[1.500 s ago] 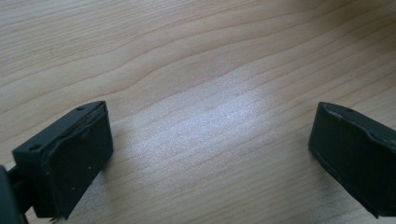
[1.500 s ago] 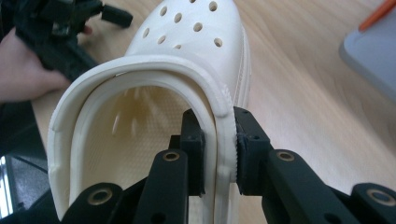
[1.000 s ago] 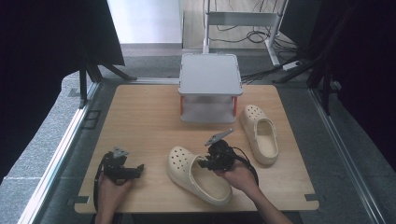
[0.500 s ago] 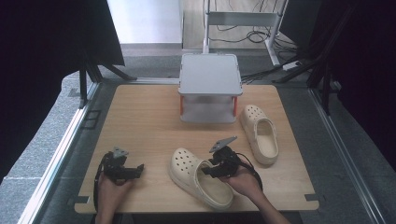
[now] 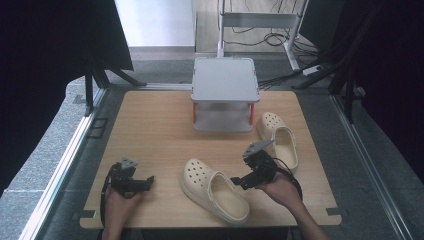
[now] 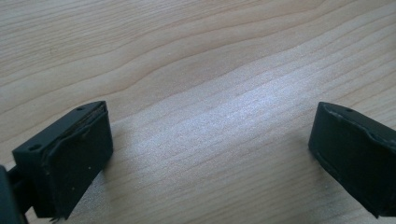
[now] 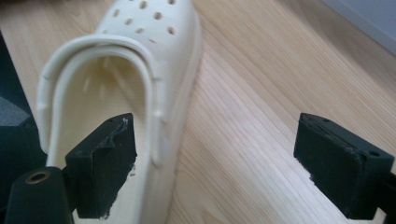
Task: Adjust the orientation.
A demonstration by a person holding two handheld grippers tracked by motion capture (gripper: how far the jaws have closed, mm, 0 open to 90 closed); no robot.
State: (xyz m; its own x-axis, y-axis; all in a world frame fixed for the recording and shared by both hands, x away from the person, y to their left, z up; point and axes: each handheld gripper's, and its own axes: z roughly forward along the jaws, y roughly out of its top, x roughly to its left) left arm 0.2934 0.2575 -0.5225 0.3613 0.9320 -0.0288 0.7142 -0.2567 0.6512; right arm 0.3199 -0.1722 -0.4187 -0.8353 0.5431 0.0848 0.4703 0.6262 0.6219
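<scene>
The right gripper (image 5: pixel 239 181) has just let go of the near clog (image 5: pixel 215 189). A second ago its jaws were clamped on the clog's side wall; since then they have been opening, and the right gripper view now has them standing wide apart, the left one over the clog's (image 7: pixel 126 88) opening close to the rim and the right one over bare wood, neither pad pressing on the shoe. The hand has also drawn a little toward the right edge of the worktop (image 5: pixel 150 125), so the gripper sits just beside the clog rather than on it.

The clog has turned and shifted over that second. It lies flat on its sole at the front middle of the worktop, toe toward the back left, heel toward the front edge, well apart from the far clog (image 5: pixel 278 139), which rests untouched beside the right front leg of the small grey shelf (image 5: pixel 225 80).

The left gripper (image 5: pixel 150 181) has kept its place at the front left, jaws apart with nothing but wood grain between them in the left gripper view (image 6: pixel 205 140).

My reading is that this release ends a placing or straightening step: the near clog is set down and free. The two shoes are not yet side by side and neither is on the shelf, so whichever way the tidying goes, the far clog looks like the likely next thing to fetch
</scene>
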